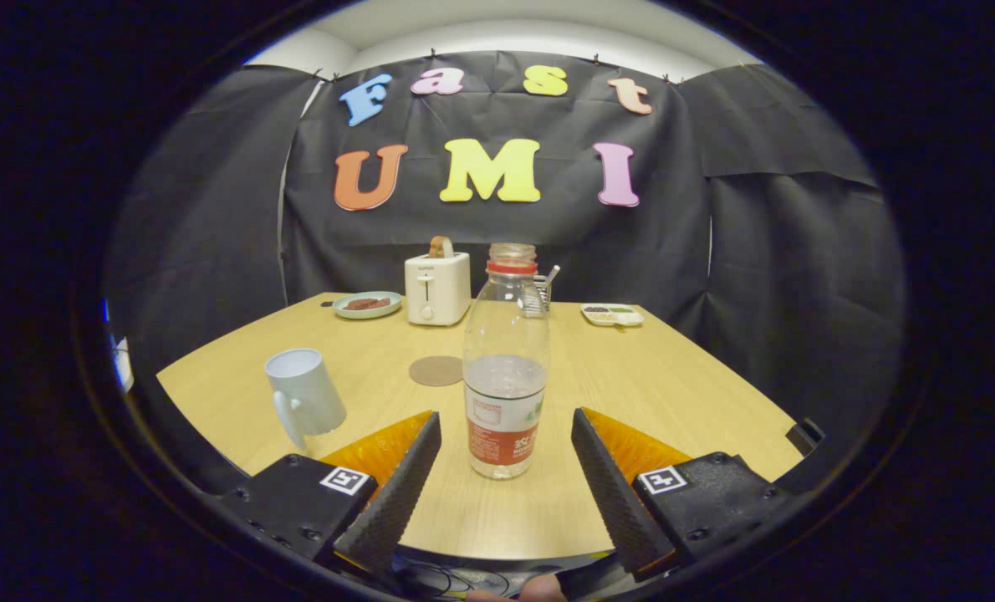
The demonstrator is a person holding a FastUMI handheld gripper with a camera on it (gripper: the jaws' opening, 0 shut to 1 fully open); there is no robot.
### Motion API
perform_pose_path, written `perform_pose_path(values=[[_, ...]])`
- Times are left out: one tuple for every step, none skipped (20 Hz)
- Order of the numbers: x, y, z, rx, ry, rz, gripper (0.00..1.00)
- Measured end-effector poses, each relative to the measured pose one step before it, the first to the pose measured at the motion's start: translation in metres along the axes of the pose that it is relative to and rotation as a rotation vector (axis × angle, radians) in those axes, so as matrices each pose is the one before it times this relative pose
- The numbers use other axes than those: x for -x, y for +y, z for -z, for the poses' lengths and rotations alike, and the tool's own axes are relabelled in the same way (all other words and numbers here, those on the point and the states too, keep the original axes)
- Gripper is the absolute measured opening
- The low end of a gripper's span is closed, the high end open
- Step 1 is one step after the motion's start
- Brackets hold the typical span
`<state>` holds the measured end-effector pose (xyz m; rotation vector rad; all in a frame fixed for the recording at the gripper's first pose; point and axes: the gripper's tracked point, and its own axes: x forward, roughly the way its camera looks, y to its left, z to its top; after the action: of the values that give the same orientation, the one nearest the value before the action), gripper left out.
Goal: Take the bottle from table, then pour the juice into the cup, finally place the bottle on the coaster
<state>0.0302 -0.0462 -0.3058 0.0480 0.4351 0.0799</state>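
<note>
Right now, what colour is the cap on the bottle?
Red: the cap tops the clear bottle, seen best in the gripper view, ahead between the open jaws.

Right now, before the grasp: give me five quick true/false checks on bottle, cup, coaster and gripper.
1. The gripper is shut on the bottle. False: its fingers are open, with the bottle standing between them and a gap on each side.
2. The bottle stands upright on the table, partly filled. True.
3. The bottle already rests on the coaster. False: the coaster lies bare beyond the fingers, beside the bottle.
4. The cup stands on the table, apart from the bottle, on the same side as the coaster. True.
5. The cup sits on the green plate. False: that plate lies farther back, beside the toaster.
</note>
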Motion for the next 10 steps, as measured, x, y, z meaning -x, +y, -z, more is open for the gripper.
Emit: perform_pose_path(values=[[-0.00737, 0.00003, 0.00220, -0.02063, 0.00430, -0.00220, 1.00], [-0.00654, 0.00156, 0.00378, -0.01555, 0.01034, -0.00684, 1.00], [-0.00676, 0.00029, 0.00034, -0.01084, 0.00466, -0.00099, 1.00], [-0.00593, -0.00163, -0.00190, -0.01520, -0.00080, 0.00116, 1.00], [-0.00576, 0.00049, -0.00229, -0.01630, -0.00281, -0.00590, 1.00], [-0.00532, 0.00145, -0.00162, -0.01503, -0.00403, -0.00396, 1.00], [-0.00616, 0.00109, -0.00285, -0.01595, -0.00745, -0.00131, 1.00], [-0.00493, 0.00120, -0.00142, -0.01516, -0.00576, -0.00369, 1.00], [-0.00386, 0.00145, -0.00172, -0.01769, -0.00685, -0.00271, 1.00], [-0.00316, 0.00057, -0.00251, -0.02436, -0.00199, -0.00222, 1.00]])
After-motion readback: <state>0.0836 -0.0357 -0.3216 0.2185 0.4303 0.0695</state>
